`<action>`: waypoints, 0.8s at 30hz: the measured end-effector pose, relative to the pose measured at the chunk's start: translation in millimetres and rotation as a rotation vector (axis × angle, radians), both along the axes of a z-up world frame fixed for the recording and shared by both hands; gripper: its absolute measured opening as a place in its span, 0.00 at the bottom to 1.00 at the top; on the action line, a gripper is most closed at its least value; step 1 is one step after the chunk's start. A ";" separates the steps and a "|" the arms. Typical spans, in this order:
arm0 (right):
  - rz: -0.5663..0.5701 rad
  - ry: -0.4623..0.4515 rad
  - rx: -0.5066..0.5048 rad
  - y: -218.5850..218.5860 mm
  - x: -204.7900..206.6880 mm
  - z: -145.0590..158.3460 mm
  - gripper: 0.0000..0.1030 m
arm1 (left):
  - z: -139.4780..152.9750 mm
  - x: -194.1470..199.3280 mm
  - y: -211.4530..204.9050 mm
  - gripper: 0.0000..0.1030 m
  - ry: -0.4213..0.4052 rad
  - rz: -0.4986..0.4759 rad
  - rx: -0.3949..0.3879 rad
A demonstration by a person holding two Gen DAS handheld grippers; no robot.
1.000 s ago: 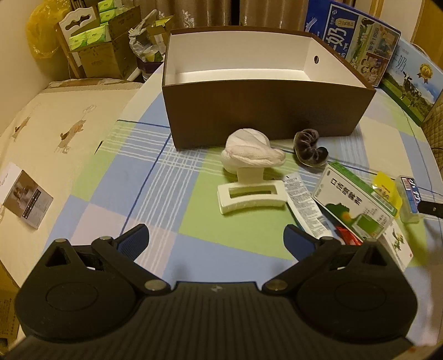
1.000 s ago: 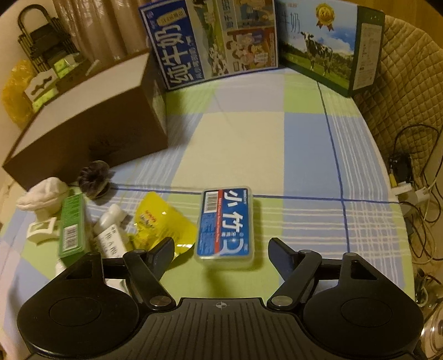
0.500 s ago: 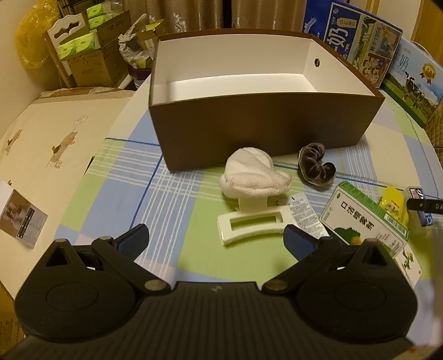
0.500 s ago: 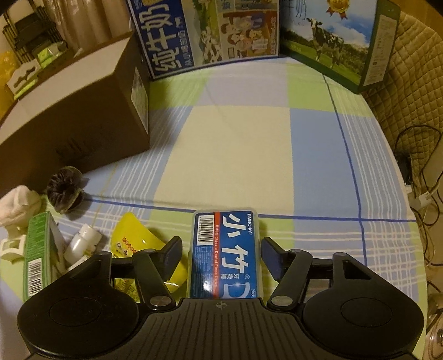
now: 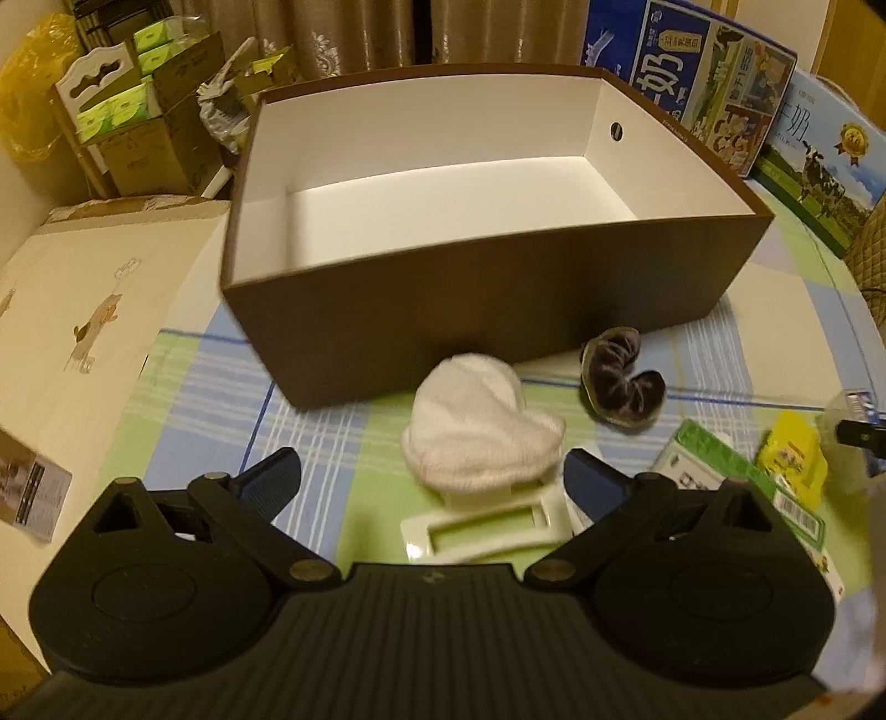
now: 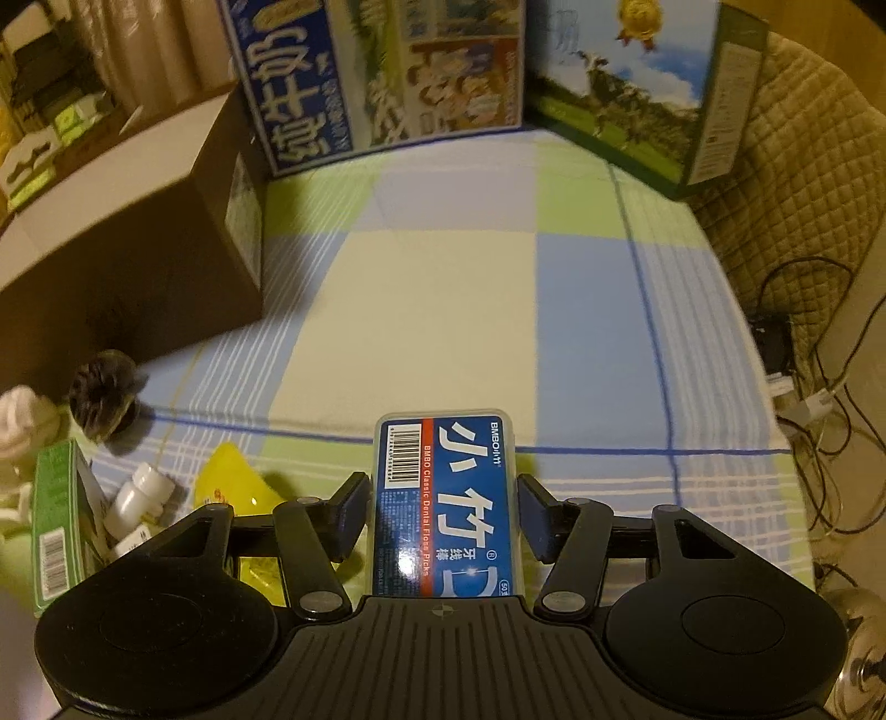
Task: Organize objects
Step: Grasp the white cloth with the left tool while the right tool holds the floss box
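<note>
Warm, dim lighting. The tabletop point(image 6: 437, 310) carries a checked cloth in blue, green and cream. Brown curtains point(image 5: 360, 33) hang behind it. Cardboard boxes point(image 5: 149, 149) stand at the left; a quilted seat point(image 6: 792, 183) and cables point(image 6: 819, 387) lie at the right.

The near end of the floss pick case point(image 6: 446, 504) runs under the body of the right tongs point(image 6: 443, 512), so its label is cut short. Just left of them, the yellow pouch point(image 6: 232, 482) is partly hidden behind a finger. Ahead of the left tongs point(image 5: 432, 482), the white hair clip point(image 5: 487, 529) lies half beneath the white cloth bundle point(image 5: 476, 432), both blurred. Far right, a clear box point(image 5: 855, 407) smears into the picture's edge.
</note>
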State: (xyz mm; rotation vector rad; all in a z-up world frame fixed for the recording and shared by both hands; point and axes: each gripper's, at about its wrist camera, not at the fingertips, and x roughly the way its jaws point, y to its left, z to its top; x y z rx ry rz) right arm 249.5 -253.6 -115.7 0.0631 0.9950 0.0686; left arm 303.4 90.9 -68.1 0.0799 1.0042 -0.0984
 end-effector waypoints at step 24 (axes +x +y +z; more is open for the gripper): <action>-0.163 -0.024 0.032 -29.2 -32.5 17.4 0.52 | -41.3 59.2 -17.0 0.35 0.119 -0.118 -0.084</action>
